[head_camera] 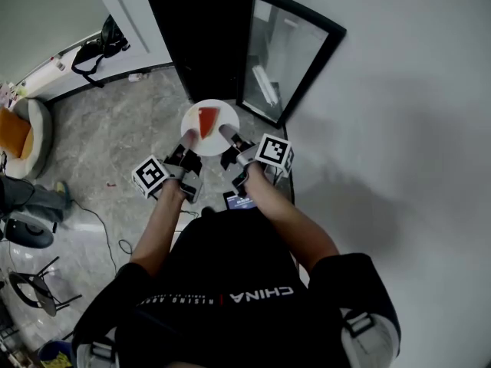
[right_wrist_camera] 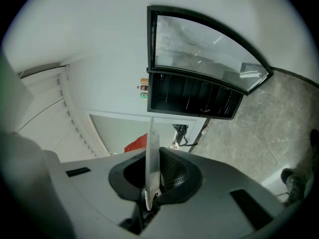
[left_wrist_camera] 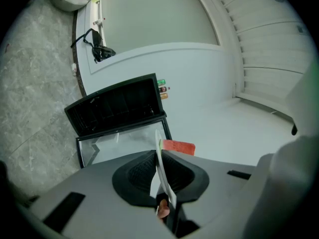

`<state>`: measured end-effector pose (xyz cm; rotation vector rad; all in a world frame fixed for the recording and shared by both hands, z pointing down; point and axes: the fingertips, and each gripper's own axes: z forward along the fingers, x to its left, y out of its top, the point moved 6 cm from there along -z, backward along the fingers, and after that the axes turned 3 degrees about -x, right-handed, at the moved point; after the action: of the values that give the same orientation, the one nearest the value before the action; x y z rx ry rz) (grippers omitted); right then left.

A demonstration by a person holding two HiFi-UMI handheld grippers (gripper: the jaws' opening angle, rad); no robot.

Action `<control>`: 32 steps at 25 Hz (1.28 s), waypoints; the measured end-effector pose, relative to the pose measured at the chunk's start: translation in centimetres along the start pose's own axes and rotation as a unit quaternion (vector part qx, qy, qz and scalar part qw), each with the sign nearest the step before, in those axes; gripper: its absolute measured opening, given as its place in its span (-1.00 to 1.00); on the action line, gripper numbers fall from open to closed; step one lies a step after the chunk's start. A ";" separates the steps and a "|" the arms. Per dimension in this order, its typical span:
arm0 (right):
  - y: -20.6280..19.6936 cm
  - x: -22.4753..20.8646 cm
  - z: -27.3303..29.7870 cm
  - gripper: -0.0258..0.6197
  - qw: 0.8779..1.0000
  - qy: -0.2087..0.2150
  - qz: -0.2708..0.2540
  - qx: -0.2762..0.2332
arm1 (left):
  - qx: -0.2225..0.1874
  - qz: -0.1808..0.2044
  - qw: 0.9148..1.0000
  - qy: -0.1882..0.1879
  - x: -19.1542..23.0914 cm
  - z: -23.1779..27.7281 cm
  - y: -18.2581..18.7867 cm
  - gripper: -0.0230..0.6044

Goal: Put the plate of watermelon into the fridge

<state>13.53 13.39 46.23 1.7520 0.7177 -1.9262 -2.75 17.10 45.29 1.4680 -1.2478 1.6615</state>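
A person in a black shirt stands just in front of a tall black fridge (head_camera: 201, 41), whose glass-panelled door (head_camera: 285, 58) hangs wide open to its right. The round white plate (head_camera: 222, 126) is held level in the air directly before the fridge's open front, still outside the cabinet, with a red wedge of watermelon (head_camera: 208, 119) lying at its centre.

The left gripper (left_wrist_camera: 159, 176) has its jaws closed down to a thin gap, both dark pads pressed against the plate's rim on the side away from the door. The right gripper (right_wrist_camera: 152, 176) is clamped the same way on the rim nearer the door, the plate showing edge-on between its pads and the watermelon behind it.

The fridge stands on a grey marble floor (head_camera: 115, 136) against a white wall (head_camera: 414, 90). To the left of the fridge, a black bag (head_camera: 100, 46) lies at the foot of the wall, and farther left sits a pale round seat with an orange cushion (head_camera: 15, 133).
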 end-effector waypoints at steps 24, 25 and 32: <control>4.9 -2.4 -3.0 -0.83 1.000 0.002 0.018 0.001 | 0.008 0.010 1.000 0.009 0.0 4.0 -4.6 -0.81; 5.3 -2.7 -3.2 -0.83 1.000 0.003 0.019 0.004 | 0.007 0.012 1.000 0.012 0.1 4.3 -5.0 -0.81; 6.9 -3.9 -3.6 -0.83 0.999 0.003 0.020 0.032 | -0.019 0.006 1.000 0.022 0.6 5.2 -6.8 -0.81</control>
<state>21.08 10.26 49.34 1.7977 0.6238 -1.9382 5.26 14.94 47.41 1.3967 -1.2587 1.6606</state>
